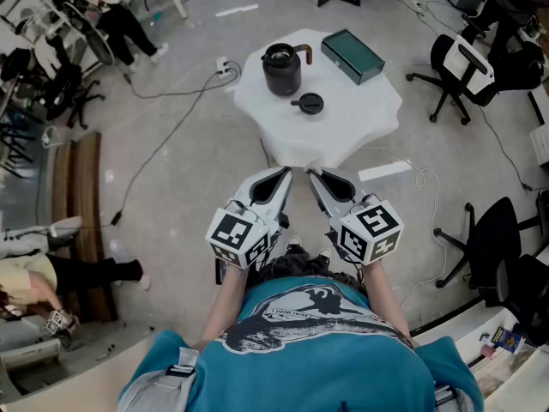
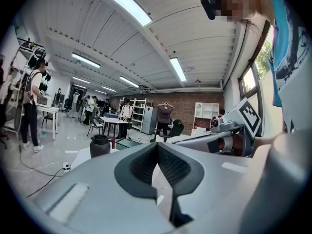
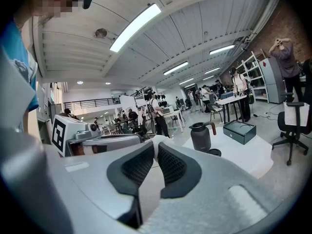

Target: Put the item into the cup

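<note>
Ahead, white table (image 1: 364,117), grey floor (image 1: 171,166), office chairs (image 1: 459,67)

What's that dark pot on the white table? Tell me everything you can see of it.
The dark pot is a squat upright cylinder, matt black, with a rimmed top and a reddish-brown handle curving off its upper side. It stands on the white table. A small round black piece lies close beside it, apart; a green box sits farther off.

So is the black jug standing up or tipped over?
Standing up. The black jug sits upright on the white table, with its top facing up.
</note>
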The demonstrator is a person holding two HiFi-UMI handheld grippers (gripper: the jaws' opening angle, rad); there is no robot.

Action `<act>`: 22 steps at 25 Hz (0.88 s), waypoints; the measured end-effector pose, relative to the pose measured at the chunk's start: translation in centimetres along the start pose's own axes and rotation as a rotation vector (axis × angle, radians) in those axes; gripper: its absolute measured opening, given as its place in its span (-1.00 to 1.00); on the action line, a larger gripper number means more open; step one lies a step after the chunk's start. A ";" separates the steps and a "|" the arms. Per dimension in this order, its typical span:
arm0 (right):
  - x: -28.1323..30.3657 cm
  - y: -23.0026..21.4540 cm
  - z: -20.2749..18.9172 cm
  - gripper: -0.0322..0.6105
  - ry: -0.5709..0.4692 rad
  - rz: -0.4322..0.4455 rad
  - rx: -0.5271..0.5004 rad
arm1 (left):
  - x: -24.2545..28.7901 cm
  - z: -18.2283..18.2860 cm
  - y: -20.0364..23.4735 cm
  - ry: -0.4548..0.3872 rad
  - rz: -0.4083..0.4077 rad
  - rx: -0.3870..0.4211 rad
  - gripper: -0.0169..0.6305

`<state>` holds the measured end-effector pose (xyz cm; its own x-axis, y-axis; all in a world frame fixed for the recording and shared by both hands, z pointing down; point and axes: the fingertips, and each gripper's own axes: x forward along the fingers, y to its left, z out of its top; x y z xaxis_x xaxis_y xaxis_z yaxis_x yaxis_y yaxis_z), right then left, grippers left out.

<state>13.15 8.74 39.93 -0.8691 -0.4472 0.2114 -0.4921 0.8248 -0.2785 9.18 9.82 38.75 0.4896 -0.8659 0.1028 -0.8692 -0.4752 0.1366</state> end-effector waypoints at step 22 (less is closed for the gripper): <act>2.7 0.7 -1.1 -0.79 -0.011 -0.072 0.021 | -1.8 -1.0 3.1 0.018 -0.019 -0.004 -0.94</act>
<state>10.53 8.49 41.36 -0.8320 -0.5087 0.2212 -0.5539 0.7833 -0.2823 5.63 10.04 39.97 0.5073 -0.8537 0.1180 -0.8594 -0.4910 0.1427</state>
